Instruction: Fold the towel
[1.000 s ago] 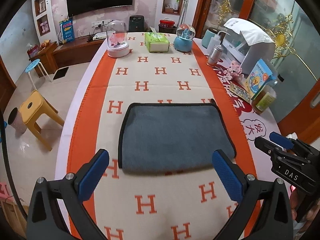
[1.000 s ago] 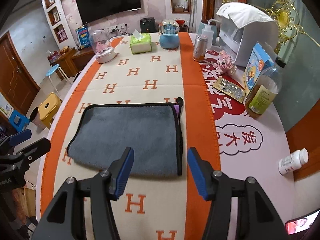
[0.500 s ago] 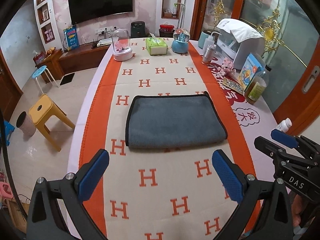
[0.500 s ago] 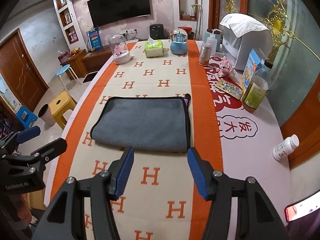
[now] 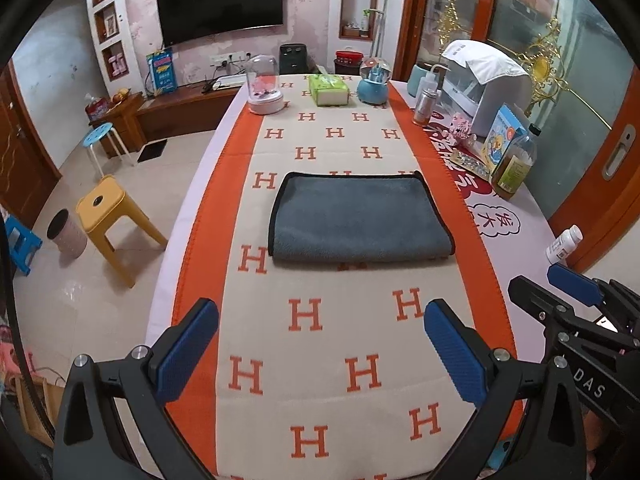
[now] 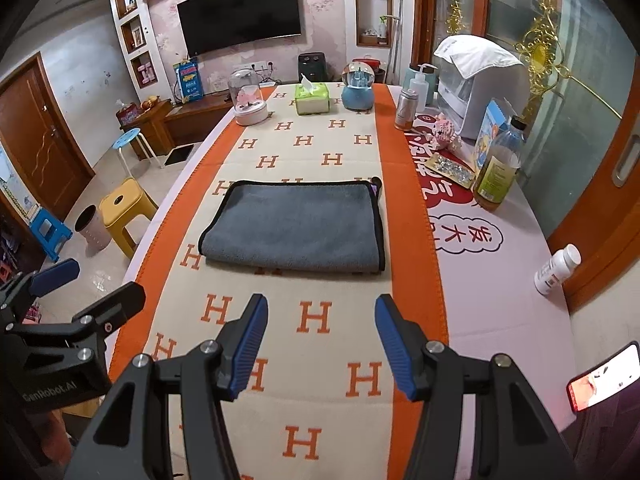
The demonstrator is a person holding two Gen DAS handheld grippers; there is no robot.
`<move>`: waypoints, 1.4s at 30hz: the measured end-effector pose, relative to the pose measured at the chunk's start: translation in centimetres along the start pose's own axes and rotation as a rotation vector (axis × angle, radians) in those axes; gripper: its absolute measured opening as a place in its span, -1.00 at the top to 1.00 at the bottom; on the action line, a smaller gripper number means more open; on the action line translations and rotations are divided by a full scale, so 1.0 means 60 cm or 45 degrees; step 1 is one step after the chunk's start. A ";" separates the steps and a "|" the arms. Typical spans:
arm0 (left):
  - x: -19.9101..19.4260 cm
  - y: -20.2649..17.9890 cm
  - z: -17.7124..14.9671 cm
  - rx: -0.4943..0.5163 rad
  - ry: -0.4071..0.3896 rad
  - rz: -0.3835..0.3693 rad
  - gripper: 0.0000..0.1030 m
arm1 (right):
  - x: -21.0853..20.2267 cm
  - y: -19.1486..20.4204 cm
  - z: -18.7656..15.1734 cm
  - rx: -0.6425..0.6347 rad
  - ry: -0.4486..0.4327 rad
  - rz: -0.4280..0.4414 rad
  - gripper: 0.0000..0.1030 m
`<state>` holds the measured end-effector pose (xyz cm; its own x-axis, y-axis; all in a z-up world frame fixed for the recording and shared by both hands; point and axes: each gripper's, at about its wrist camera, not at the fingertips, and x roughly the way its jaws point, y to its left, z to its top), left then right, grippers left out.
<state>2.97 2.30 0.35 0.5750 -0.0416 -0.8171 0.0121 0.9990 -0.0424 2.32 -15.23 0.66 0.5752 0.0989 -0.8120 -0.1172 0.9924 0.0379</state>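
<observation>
A grey towel (image 5: 358,218) with black trim lies folded flat on the cream and orange H-patterned cloth (image 5: 332,344) in the middle of the table. It also shows in the right wrist view (image 6: 296,226). My left gripper (image 5: 320,344) is open and empty, raised well back from the towel's near edge. My right gripper (image 6: 320,344) is open and empty, also raised and back from the towel. Each gripper shows at the edge of the other's view.
At the table's far end stand a glass dome (image 5: 263,86), a green tissue box (image 5: 327,90) and a blue snow globe (image 5: 373,84). Along the right side are a bottle of yellow liquid (image 6: 498,164), a white appliance (image 6: 476,84) and a lying pill bottle (image 6: 556,270). Stools (image 5: 110,216) stand left.
Both grippers have pulled back and up from the towel, so it looks smaller and farther away. The towel lies still and folded. Both grippers stay open.
</observation>
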 end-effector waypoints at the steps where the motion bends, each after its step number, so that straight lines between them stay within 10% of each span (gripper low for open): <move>1: -0.001 0.000 -0.002 -0.002 0.001 0.002 -0.99 | -0.003 0.003 -0.002 -0.002 -0.007 -0.001 -0.09; 42: -0.034 -0.028 -0.033 0.008 -0.024 0.048 -0.99 | -0.040 0.005 -0.040 0.025 -0.015 -0.055 -0.09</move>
<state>0.17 0.71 0.97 0.5902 -0.0035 -0.8072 -0.0052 1.0000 -0.0081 -1.02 -15.36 1.22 0.5890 0.0568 -0.8061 -0.0764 0.9970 0.0144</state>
